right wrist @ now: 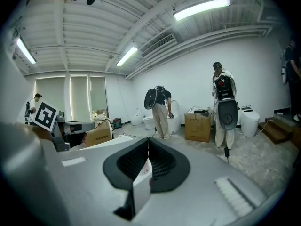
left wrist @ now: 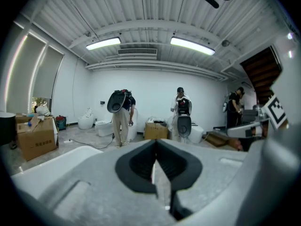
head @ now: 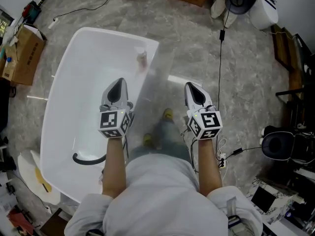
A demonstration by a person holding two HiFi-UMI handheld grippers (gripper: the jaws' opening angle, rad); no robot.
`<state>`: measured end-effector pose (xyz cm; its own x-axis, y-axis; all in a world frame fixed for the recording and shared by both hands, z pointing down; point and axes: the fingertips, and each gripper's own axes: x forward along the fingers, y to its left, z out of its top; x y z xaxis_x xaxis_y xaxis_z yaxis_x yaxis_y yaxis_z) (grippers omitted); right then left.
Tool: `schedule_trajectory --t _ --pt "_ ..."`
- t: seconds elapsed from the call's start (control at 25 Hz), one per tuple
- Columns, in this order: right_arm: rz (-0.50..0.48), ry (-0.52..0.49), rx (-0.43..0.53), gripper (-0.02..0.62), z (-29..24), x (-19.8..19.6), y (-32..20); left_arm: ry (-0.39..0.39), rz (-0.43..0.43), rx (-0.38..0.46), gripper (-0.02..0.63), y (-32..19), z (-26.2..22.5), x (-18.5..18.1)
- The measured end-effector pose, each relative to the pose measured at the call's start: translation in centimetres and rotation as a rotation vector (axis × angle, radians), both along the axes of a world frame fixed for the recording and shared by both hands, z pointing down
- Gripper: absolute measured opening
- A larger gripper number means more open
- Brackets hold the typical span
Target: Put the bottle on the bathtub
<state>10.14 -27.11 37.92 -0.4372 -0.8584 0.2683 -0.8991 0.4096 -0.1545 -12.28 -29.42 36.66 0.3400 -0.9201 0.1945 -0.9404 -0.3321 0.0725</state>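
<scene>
Bottle (head: 141,59): on the far rim of bathtub (head: 87,68), at twelve o'clock from left gripper (head: 117,82), well apart. Long axis apparently vertical, top up, though blurred. Left gripper and right gripper (head: 193,86): jaws closed together, nothing held. Step: placement judged complete. Next: keep both clear.

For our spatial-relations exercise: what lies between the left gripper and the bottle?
Only bare white bathtub surface lies between the left gripper and the bottle, shown in the head view.
</scene>
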Motion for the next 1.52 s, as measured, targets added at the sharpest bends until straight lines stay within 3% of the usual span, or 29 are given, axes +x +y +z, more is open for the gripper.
schedule_trajectory --t 0.76,1.52 --pt "0.079 0.052 0.123 0.005 -7.2 -0.5 6.9 -0.013 0.064 0.076 -0.002 6.2 -6.5 -2.2" --pt "0.105 0.074 0.181 0.005 -9.9 -0.3 10.1 -0.034 0.112 0.153 -0.002 9.0 -10.2 -2.1"
